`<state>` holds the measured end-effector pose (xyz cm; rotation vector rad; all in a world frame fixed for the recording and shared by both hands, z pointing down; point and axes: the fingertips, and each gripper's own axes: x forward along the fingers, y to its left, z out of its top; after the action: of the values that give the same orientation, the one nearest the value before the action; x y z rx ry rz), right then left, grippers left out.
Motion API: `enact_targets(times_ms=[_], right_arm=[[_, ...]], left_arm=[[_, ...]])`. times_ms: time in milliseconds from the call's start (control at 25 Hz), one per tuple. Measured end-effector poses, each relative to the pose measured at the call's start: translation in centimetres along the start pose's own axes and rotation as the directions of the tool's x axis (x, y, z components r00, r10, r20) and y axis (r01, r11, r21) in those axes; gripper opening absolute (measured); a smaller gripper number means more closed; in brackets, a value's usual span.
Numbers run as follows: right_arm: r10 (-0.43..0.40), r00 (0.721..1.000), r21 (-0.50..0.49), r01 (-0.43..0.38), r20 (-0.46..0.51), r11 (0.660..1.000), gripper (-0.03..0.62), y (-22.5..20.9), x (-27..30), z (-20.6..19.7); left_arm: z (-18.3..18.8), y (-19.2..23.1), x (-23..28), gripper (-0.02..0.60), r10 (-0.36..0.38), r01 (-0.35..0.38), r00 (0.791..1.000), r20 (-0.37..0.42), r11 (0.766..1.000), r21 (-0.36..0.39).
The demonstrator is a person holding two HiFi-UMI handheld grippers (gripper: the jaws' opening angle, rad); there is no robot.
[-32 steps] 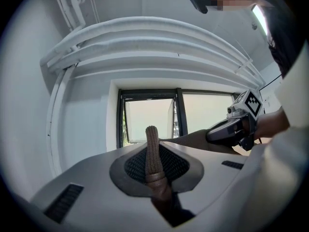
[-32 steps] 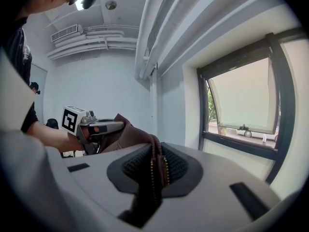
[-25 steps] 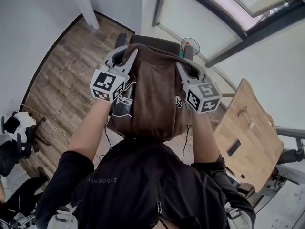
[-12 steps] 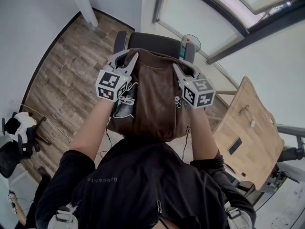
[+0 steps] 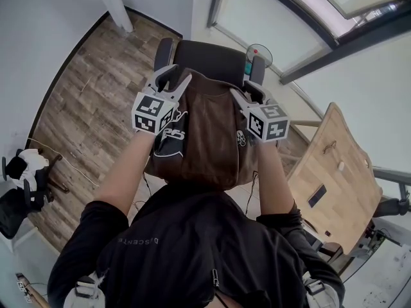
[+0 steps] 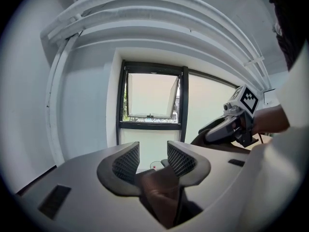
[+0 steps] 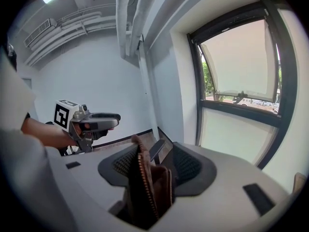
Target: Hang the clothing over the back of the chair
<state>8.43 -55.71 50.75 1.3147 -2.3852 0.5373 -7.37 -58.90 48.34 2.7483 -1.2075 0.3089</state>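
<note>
Wood planks make the floor (image 5: 83, 108), and it is the biggest thing in the head view. A pale wood counter (image 5: 334, 172) stands off to the right. A big window (image 6: 152, 95) with a dark frame is in the wall ahead.

A black chair (image 5: 209, 59) stands in front of the person, with its back toward them. Its two armrests stick up at the sides.

The brown clothing (image 5: 209, 133) is at the chair's back. Its top edge lies along the top of the chair's back. The rest hangs down on the side near the person. There is white print on its left part and a small white mark on its right part.

The person's two bare arms reach out to the top corners of the clothing.

The left claw (image 5: 174, 77) is at the top left corner. Its jaws are opening and stand wide apart. A fold of the brown clothing lies low between them, but the pads do not squeeze it.

The right claw (image 5: 247, 90) is at the top right corner. Its jaws are opening too. An edge of the clothing with a zipper stands up between them. There is a gap by the right pad, so the claw has let go.
</note>
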Motion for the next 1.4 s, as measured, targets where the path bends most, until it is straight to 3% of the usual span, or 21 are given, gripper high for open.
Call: enact_targets(times_ms=[120,440,920,1160,1400], right_arm=[[0.03,0.998,0.035,-0.028,-0.053,0.999,0.292,0.2,0.2,-1.1],[0.044,0.999,0.028,-0.043,-0.026,0.999,0.301,0.8,-1.2,-0.2],[0.086,0.986,-0.057,-0.079,0.141,0.995,0.281,4.1,-7.1,3.5],[0.101,0.962,-0.117,-0.073,0.253,0.99,0.25,6.3,-12.3,5.8],[0.132,0.933,-0.177,-0.076,0.334,0.981,0.202,8.8,-17.1,6.2]], left_arm=[[0.4,-0.3,0.1,0.175,-0.008,0.008,1.0,0.001,1.0,-0.002],[2.3,-1.7,-0.4,0.175,-0.012,0.011,0.999,0.039,1.0,0.017],[6.7,-7.0,-4.1,0.175,-0.025,0.017,0.991,0.129,0.998,0.062],[9.4,-10.2,-7.2,0.17,-0.025,0.01,0.982,0.189,0.997,0.081],[10.7,-13.9,-10.4,0.121,-0.032,0.008,0.972,0.231,0.995,0.102]])
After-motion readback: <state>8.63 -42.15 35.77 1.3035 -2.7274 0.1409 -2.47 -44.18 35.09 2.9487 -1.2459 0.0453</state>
